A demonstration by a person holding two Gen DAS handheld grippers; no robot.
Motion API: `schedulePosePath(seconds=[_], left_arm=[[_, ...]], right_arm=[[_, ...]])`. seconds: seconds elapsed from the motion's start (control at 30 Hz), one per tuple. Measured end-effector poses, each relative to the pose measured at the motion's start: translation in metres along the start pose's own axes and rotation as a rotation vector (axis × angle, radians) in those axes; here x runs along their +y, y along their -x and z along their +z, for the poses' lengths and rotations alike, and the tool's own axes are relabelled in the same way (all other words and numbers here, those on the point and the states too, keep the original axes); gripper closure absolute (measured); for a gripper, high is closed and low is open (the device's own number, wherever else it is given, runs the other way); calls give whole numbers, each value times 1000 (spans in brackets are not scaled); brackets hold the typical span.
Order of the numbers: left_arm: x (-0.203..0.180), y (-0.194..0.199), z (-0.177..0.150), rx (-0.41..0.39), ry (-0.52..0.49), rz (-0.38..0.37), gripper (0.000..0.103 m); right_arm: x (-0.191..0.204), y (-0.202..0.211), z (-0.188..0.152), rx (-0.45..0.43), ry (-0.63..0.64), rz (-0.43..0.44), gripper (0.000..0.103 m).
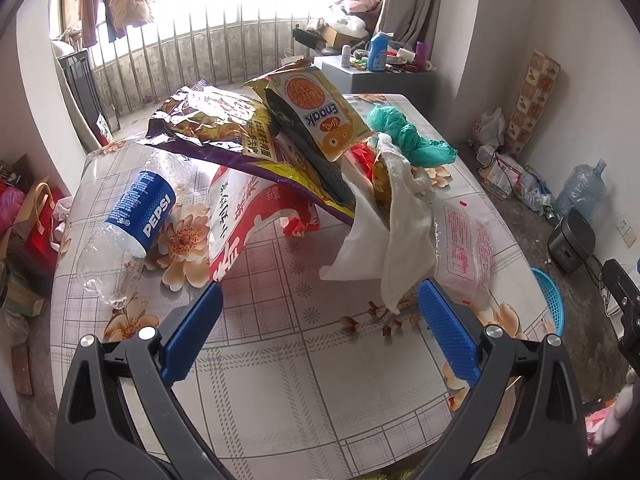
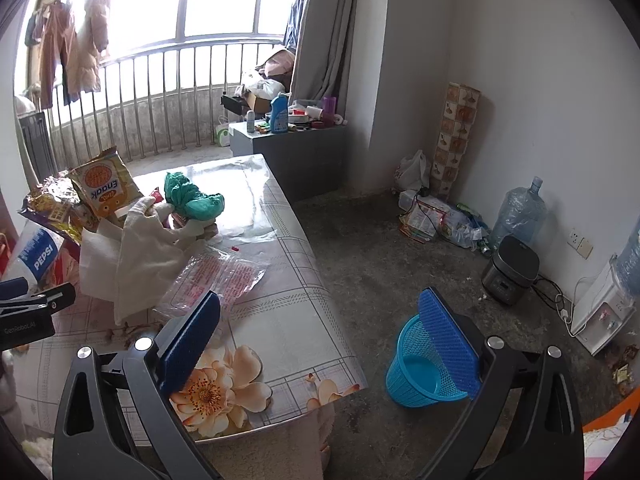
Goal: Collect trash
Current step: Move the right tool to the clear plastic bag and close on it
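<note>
Trash is heaped on the flowered table [image 1: 288, 360]: a crushed Pepsi bottle [image 1: 132, 216], a purple noodle bag [image 1: 216, 132], an orange Enaak packet [image 1: 316, 116], a red-and-white bag [image 1: 244, 216], white tissue [image 1: 396, 232], a teal plastic bag [image 1: 408, 136] and a clear printed wrapper [image 1: 468, 252]. My left gripper [image 1: 320, 308] hangs open just short of the pile, nothing between its fingers. My right gripper [image 2: 320, 320] is open over the table's right edge [image 2: 320, 280], above the blue mesh trash basket [image 2: 424, 368] on the floor. The tissue [image 2: 140, 256] and wrapper [image 2: 216, 276] lie ahead to its left.
A grey cabinet [image 2: 296, 148] with bottles stands behind the table by the balcony railing [image 2: 160, 104]. Along the right wall sit a rice cooker [image 2: 510, 276], water jugs [image 2: 520, 212], floor litter [image 2: 436, 216] and a white dispenser [image 2: 600, 312]. Bags crowd the floor on the left [image 1: 32, 216].
</note>
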State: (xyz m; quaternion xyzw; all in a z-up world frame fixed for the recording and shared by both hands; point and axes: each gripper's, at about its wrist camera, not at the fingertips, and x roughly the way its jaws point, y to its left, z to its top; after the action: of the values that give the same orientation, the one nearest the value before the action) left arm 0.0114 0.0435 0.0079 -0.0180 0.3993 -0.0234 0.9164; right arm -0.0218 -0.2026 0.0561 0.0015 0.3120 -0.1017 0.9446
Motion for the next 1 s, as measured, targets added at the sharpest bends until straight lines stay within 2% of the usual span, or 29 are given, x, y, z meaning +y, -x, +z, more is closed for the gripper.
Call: schedulePosePath(seconds=[0.33, 0.43, 0.5, 0.67, 0.73, 0.87, 1.0], left_arm=[[8, 10, 9, -174, -86, -173, 9], [3, 12, 5, -194, -114, -216, 9], [0, 10, 1, -187, -135, -240, 10], [-7, -4, -6, -118, -174, -331, 38], [-9, -12, -6, -82, -176, -364, 45], [-17, -28, -7, -41, -197, -373, 56], [-28, -47, -7, 5, -221, -343, 60]], right_arm=[[6, -18, -2, 32, -77, 125, 6], [4, -26, -3, 59, -111, 166, 6], [3, -32, -3, 77, -126, 190, 6], [6, -51, -7, 137, -163, 271, 10], [8, -60, -8, 170, -172, 304, 13], [10, -79, -12, 234, -200, 370, 25], [9, -97, -18, 287, -240, 426, 35]])
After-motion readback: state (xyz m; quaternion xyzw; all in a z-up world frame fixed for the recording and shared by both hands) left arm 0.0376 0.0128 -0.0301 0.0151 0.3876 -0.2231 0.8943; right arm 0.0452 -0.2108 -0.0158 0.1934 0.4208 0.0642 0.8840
